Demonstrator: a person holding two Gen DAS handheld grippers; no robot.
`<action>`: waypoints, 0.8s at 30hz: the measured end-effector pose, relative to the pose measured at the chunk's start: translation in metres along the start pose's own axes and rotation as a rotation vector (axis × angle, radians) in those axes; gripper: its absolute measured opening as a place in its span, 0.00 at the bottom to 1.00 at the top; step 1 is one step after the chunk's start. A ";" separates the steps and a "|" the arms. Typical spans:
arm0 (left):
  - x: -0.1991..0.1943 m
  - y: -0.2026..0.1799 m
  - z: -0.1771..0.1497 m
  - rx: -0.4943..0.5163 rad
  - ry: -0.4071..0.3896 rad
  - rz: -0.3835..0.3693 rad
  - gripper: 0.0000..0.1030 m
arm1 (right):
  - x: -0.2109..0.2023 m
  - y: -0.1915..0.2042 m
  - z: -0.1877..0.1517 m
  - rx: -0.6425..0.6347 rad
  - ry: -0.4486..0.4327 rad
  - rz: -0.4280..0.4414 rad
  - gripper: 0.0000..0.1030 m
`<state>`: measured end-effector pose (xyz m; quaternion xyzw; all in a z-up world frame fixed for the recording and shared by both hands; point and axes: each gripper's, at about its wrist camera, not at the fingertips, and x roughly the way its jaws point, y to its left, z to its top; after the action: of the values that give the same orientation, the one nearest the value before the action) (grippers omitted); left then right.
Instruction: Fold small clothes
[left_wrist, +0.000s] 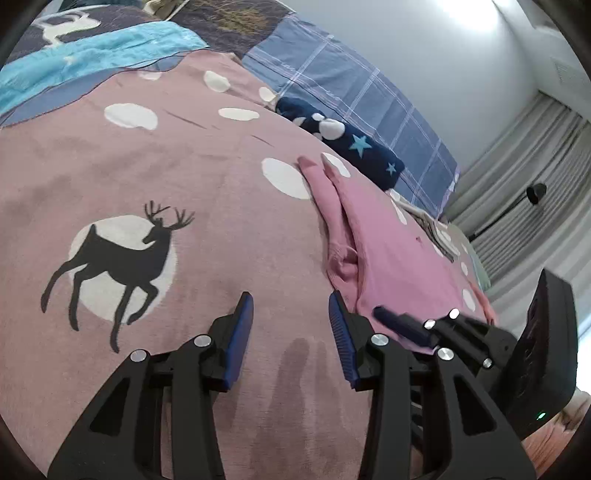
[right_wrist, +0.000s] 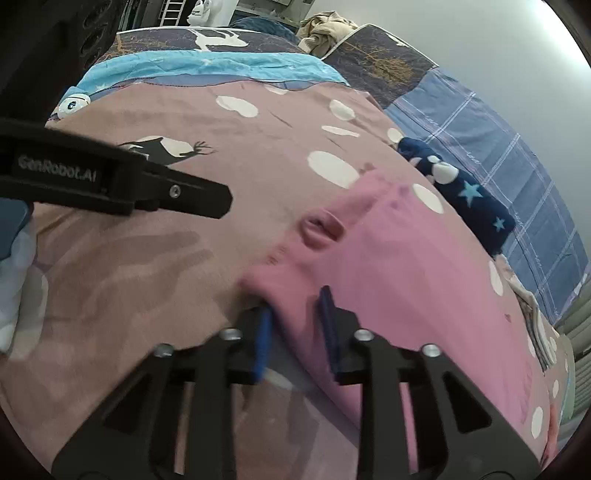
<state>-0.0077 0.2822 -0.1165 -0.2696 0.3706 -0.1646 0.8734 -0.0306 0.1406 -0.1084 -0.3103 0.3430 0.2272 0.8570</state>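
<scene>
A pink garment (left_wrist: 391, 251) lies flat on the pink deer-print bedspread (left_wrist: 207, 177), with a sleeve folded along its left side. My left gripper (left_wrist: 291, 314) hovers open over bare bedspread just left of the garment's near corner, with nothing between its blue pads. In the right wrist view the pink garment (right_wrist: 399, 266) spreads to the right, and my right gripper (right_wrist: 295, 314) is shut on its near left edge, cloth bunched between the pads. The right gripper (left_wrist: 388, 319) also shows in the left wrist view, low on that corner. One of the left gripper's fingers (right_wrist: 199, 195) crosses the upper left.
A folded navy garment with stars (left_wrist: 354, 147) lies beyond the pink one, next to a blue plaid sheet (left_wrist: 369, 85). A turquoise blanket (left_wrist: 92, 59) runs along the far end. Some folded cloth (left_wrist: 436, 229) sits at the right edge. Grey curtains (left_wrist: 535, 177) hang beyond the bed.
</scene>
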 end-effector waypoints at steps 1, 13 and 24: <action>-0.001 -0.001 0.001 0.012 0.000 0.008 0.42 | -0.004 -0.002 0.000 0.014 -0.019 0.024 0.07; 0.033 -0.023 0.045 0.129 0.087 -0.072 0.54 | -0.029 -0.004 -0.022 0.027 -0.047 0.186 0.06; 0.165 -0.050 0.122 0.173 0.233 -0.086 0.60 | -0.019 -0.004 -0.019 0.049 -0.001 0.094 0.43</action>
<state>0.1888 0.2041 -0.1078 -0.1881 0.4421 -0.2634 0.8365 -0.0491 0.1211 -0.1043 -0.2727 0.3619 0.2589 0.8530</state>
